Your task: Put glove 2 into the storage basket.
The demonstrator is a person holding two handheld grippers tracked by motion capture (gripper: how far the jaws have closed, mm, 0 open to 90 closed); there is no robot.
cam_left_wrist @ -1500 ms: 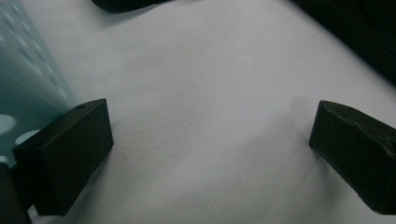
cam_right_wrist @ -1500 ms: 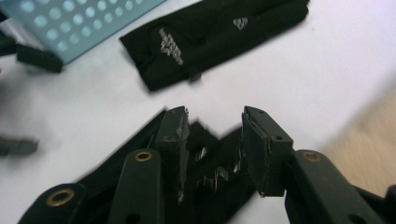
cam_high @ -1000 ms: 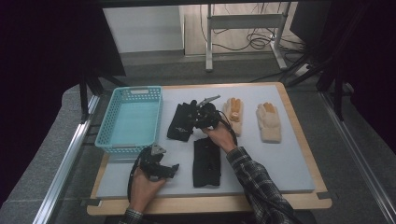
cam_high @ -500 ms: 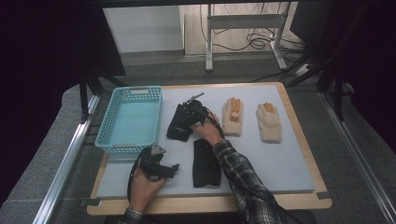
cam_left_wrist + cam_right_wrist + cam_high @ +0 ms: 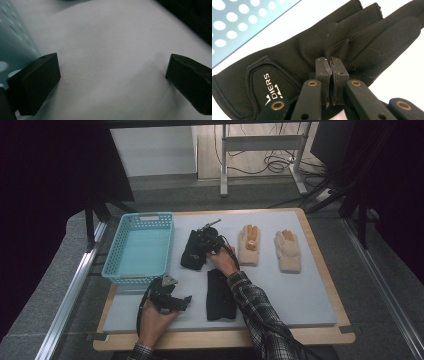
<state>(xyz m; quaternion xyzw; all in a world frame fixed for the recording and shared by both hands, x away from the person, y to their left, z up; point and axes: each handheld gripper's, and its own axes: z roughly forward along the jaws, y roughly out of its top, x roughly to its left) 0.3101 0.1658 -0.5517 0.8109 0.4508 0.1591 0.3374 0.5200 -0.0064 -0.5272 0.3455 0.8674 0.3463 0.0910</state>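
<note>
Here, right gripper [image 5: 331, 65] pinches black glove [image 5: 294, 57].

Lab-like test room, metal stand [image 5: 260, 150], floor cables [image 5: 270, 162], framed table [image 5: 320, 285]

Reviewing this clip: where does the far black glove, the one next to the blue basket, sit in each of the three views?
High view: the far black glove lies left of centre, just right of the blue basket, under the right gripper.
Right gripper view: the glove spans the frame, jaws closed over its palm.
Left gripper view: not in it.
Shared landmark: the basket, also at left.
</note>
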